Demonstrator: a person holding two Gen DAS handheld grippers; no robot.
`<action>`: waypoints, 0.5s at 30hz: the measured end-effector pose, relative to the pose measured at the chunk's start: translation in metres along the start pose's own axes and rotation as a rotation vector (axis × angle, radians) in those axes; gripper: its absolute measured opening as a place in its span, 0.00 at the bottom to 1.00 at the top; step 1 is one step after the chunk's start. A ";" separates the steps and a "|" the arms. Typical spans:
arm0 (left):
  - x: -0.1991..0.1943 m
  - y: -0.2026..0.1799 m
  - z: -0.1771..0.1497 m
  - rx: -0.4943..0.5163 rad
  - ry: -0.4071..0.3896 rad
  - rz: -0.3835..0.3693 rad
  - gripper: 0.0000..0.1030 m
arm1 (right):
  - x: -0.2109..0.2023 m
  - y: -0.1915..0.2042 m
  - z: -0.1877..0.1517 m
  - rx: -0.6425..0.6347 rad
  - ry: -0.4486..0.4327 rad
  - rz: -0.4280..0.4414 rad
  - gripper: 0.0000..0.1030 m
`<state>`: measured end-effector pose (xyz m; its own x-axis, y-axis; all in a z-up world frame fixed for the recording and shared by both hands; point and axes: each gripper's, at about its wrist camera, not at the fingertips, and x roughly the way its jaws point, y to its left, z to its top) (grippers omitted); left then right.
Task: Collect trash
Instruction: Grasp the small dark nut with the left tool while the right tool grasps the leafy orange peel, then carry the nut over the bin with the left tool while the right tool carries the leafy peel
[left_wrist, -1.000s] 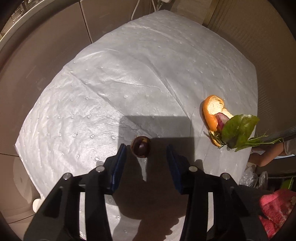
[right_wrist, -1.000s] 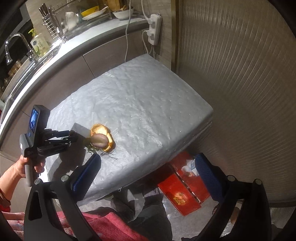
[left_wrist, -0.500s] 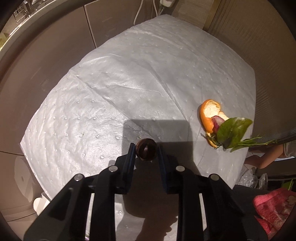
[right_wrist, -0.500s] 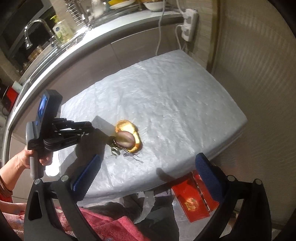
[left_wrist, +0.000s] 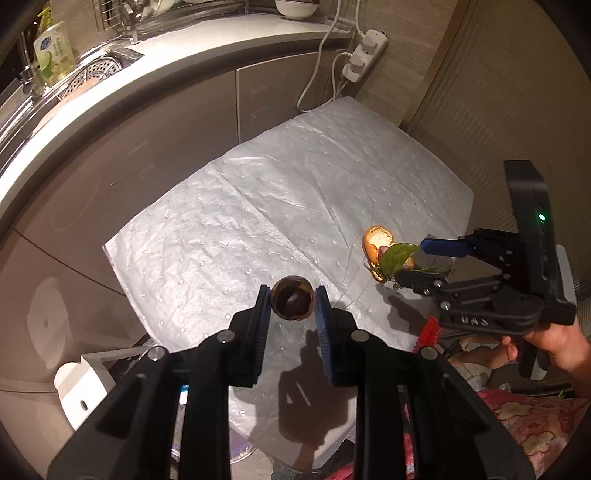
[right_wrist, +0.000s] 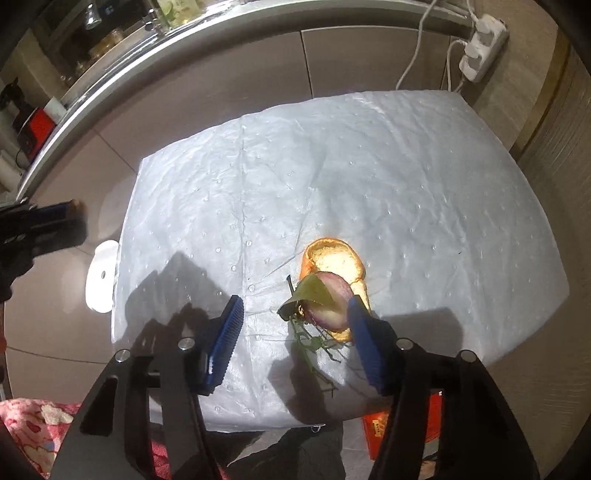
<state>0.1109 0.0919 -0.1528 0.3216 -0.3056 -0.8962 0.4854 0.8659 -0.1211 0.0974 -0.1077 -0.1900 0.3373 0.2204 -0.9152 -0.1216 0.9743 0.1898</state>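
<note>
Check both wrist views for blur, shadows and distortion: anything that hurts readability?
Left wrist view: sharp; the shell between the left gripper fingers is crisp, a hard shadow on the pad, the counter bowed. Right wrist view: peel and leaf clear, dark shadows beside the right gripper; the left gripper at the left edge is smeared.

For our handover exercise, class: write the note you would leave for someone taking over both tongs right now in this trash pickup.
Left tongs: shut on the dark round shell, lifted clear of the white pad.
Right tongs: jaws have just been closing around the scrap pile; the pads do not press on it yet.
Pile: orange peel, onion piece and green leaf, lying together on the pad.
Done: shell picked up.
Left: grip the pile, bin both loads. No bin is in view.
</note>
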 end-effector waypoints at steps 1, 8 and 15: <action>-0.004 0.002 -0.003 -0.002 -0.002 0.004 0.24 | 0.004 -0.003 0.001 0.026 0.005 0.013 0.45; -0.013 0.011 -0.016 -0.014 -0.017 0.018 0.24 | 0.007 -0.009 0.002 0.107 -0.002 0.044 0.08; -0.025 0.034 -0.028 -0.059 -0.033 0.029 0.24 | -0.012 -0.009 0.007 0.193 -0.060 0.133 0.02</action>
<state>0.0965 0.1406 -0.1467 0.3618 -0.2920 -0.8854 0.4272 0.8960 -0.1209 0.1012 -0.1187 -0.1782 0.3854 0.3441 -0.8562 0.0102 0.9262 0.3768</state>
